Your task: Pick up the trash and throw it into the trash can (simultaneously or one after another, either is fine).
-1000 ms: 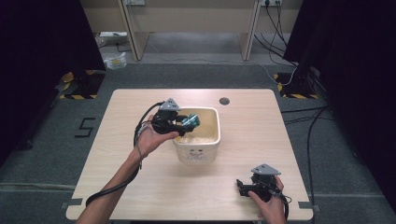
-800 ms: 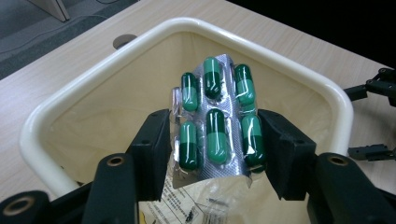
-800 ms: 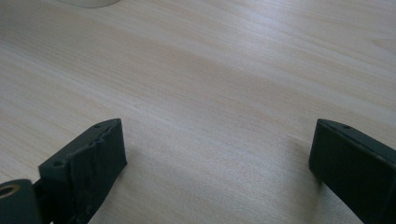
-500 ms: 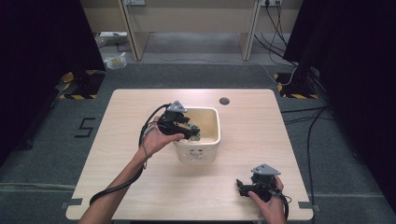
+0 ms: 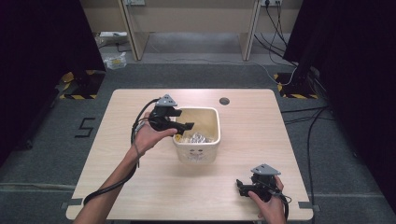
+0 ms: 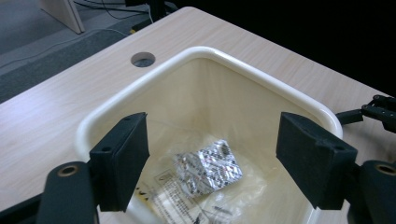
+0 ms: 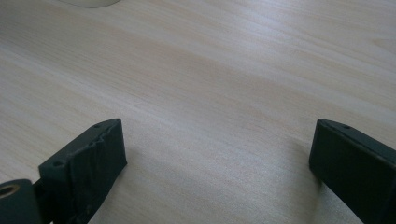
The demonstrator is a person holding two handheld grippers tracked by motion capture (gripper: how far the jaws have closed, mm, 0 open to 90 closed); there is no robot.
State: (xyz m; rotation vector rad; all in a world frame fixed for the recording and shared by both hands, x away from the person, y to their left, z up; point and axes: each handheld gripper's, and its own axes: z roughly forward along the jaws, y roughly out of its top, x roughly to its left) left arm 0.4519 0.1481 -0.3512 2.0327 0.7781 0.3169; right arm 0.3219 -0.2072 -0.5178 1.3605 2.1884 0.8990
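2 grippers: left gripper (image 6: 212,154) jaws just opening, empty, over bin (image 5: 212,119) w/ blister pack (image 6: 208,164); right gripper (image 7: 217,163) released; print unreadable

Print on the leaflet (image 6: 180,196) under the blister pack (image 6: 208,164) is too small to read

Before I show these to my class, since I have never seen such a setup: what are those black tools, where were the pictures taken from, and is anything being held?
A person holds a two-jaw hand tool in each hand at a wooden table. One camera looks down from above; one rides on each tool. The left gripper hangs over a cream tub; its jaws have just been opening, with nothing between them. In the tub lie a silver pill strip and a printed leaflet. The right gripper rests near the table's front edge, open and holding nothing.
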